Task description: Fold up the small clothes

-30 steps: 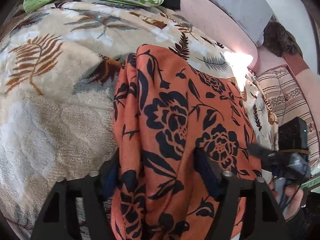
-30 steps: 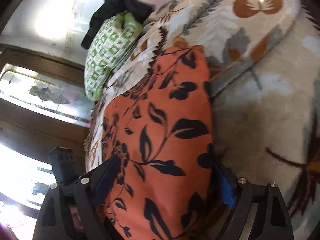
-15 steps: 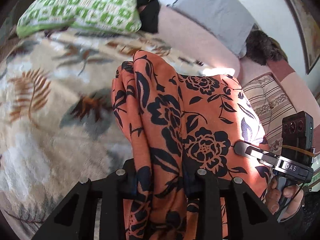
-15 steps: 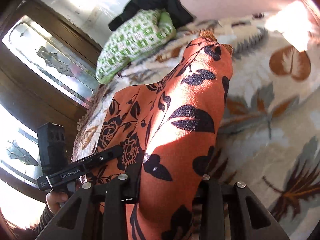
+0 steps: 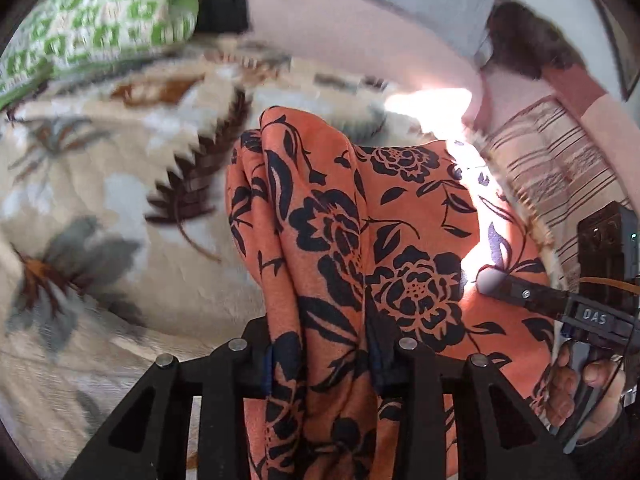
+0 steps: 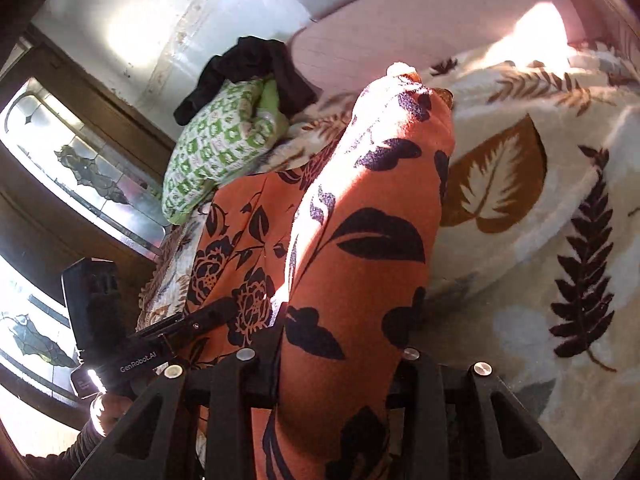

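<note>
Fleece covers nearly everything under me: a cream blanket (image 5: 100, 208) printed with brown leaves and grey flowers, spread over the bed as my folding surface. At its far end lies a green-and-white checked pillow (image 6: 216, 152) with a dark garment (image 6: 248, 68) thrown over it, both well away from my work, so the middle of the blanket stays free for laying the cloth down.

Next in size is the piece I am folding, the orange cloth with black flowers (image 5: 360, 240). It hangs bunched between my two tools, its near edge raised off the blanket while the far end appears to trail on the fleece; the blur in the left view hides exactly where it touches. I hold it at two points along one edge so that edge stays taut and level, which I judge is what a clean fold needs.

My left gripper (image 5: 324, 356) is clenched on a gathered ridge of the cloth; its jaws have just eased very slightly, yet the fabric is pinched between the pads. My right gripper (image 6: 336, 356) is likewise clamped around a thick roll of the same cloth, having just been closing on it. Each tool shows in the other's view, just beside the cloth's far side.

Smallest, my fingers (image 5: 576, 384) curl around the right tool's trigger handle, keeping that grip squeezed.
</note>
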{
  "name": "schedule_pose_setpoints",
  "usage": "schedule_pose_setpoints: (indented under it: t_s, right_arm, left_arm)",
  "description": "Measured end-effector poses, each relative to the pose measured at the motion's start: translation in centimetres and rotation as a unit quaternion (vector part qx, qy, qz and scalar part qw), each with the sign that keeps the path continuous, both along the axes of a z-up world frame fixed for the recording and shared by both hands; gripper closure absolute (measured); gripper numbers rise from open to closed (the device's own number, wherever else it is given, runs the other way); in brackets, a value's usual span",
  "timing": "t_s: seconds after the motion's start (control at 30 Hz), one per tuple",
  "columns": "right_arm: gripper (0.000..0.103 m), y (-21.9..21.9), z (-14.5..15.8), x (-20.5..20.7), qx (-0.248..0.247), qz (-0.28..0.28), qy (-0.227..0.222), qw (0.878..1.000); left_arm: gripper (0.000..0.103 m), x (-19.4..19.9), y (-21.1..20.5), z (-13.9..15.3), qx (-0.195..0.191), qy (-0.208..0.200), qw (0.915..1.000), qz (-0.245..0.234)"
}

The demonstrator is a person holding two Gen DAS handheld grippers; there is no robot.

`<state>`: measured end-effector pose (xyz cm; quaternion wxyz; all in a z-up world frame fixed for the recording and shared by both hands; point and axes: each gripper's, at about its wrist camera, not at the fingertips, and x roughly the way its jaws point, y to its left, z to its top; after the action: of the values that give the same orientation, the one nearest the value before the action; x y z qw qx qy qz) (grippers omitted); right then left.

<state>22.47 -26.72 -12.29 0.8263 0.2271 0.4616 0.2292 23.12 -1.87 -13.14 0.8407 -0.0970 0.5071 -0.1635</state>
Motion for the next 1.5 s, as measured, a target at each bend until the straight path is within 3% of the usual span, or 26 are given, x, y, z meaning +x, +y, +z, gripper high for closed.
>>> schedule_pose_setpoints:
  t_s: [0.07,0.1,0.17,0.4,0.53,0.6,0.67,0.7,0.83,0.93,1.03,1.1,1.13,1.2,1.33,1.43,1.5]
  right_arm:
    - [0.063,-1.0,-3.5,0.6,0.002,-0.018,0.035,0.999]
    - [0.053,-1.5,-4.6,0.6,0.008,-0.031,0.045,0.998]
    - [0.047,-2.3,-5.0,-0.1,0.026,-0.054,0.036,0.998]
    - [0.044,-2.8,0.9,-3.8,-0.043,-0.123,-0.045,0.99]
    - [0.037,-1.3,3.1,-7.4,-0.05,-0.137,-0.105,0.984]
    - [0.025,0.3,1.9,-7.2,-0.053,-0.1,-0.083,0.99]
    - [0.024,0.9,-0.9,-6.3,-0.054,-0.076,-0.019,0.995]
    - [0.024,0.8,-1.3,-6.3,-0.061,-0.079,-0.012,0.995]
    - [0.024,0.6,1.6,-6.1,-0.032,-0.082,-0.049,0.995]
    - [0.024,0.2,3.1,-4.2,-0.011,-0.078,-0.066,0.995]
    - [0.024,-0.6,1.9,-1.2,0.017,-0.088,-0.037,0.995]
    - [0.022,-0.8,-0.9,1.2,0.031,-0.093,0.028,0.995]
    - [0.022,-1.1,-1.6,1.5,0.043,-0.101,0.04,0.993]
    - [0.022,-1.2,-0.8,0.7,0.053,-0.105,0.019,0.993]
    - [0.022,-0.1,1.2,-0.3,0.041,-0.093,-0.02,0.995]
    - [0.019,0.9,-1.0,0.9,0.02,-0.075,0.03,0.996]
    - [0.019,1.1,-1.2,0.6,0.001,-0.081,0.023,0.996]
  left_arm:
    - [0.051,-0.1,-0.1,-1.1,0.006,-0.014,0.9998,0.01]
    - [0.05,-0.4,-0.2,-0.7,0.015,-0.022,0.9996,0.009]
    - [0.05,-1.1,-0.2,0.6,0.034,-0.033,0.9989,0.002]
    - [0.042,-5.3,2.0,4.7,0.079,-0.117,0.9894,0.033]
    - [0.042,-6.1,0.4,1.2,0.13,-0.086,0.9878,0.001]
    - [0.041,-6.2,0.4,0.3,0.134,-0.074,0.9882,0.006]
    - [0.041,-6.4,0.5,0.9,0.133,-0.074,0.9882,0.011]
    - [0.041,-6.5,0.5,1.4,0.14,-0.079,0.9869,0.011]
    - [0.041,-7.0,0.5,3.0,0.157,-0.102,0.9822,0.018]
    - [0.041,-7.0,0.3,2.6,0.167,-0.1,0.9808,0.011]
    - [0.036,-6.3,0.5,0.7,0.173,-0.069,0.9825,0.011]
    - [0.033,-6.3,0.7,0.8,0.162,-0.067,0.9843,0.022]
    - [0.034,-6.4,0.7,1.0,0.164,-0.069,0.9838,0.021]
    - [0.034,-6.5,0.6,1.4,0.172,-0.076,0.982,0.018]
    - [0.034,-6.8,0.7,1.6,0.167,-0.073,0.983,0.025]
    - [0.034,-7.6,0.9,2.0,0.167,-0.073,0.9829,0.029]
    - [0.034,-8.3,1.3,2.8,0.167,-0.078,0.9825,0.031]
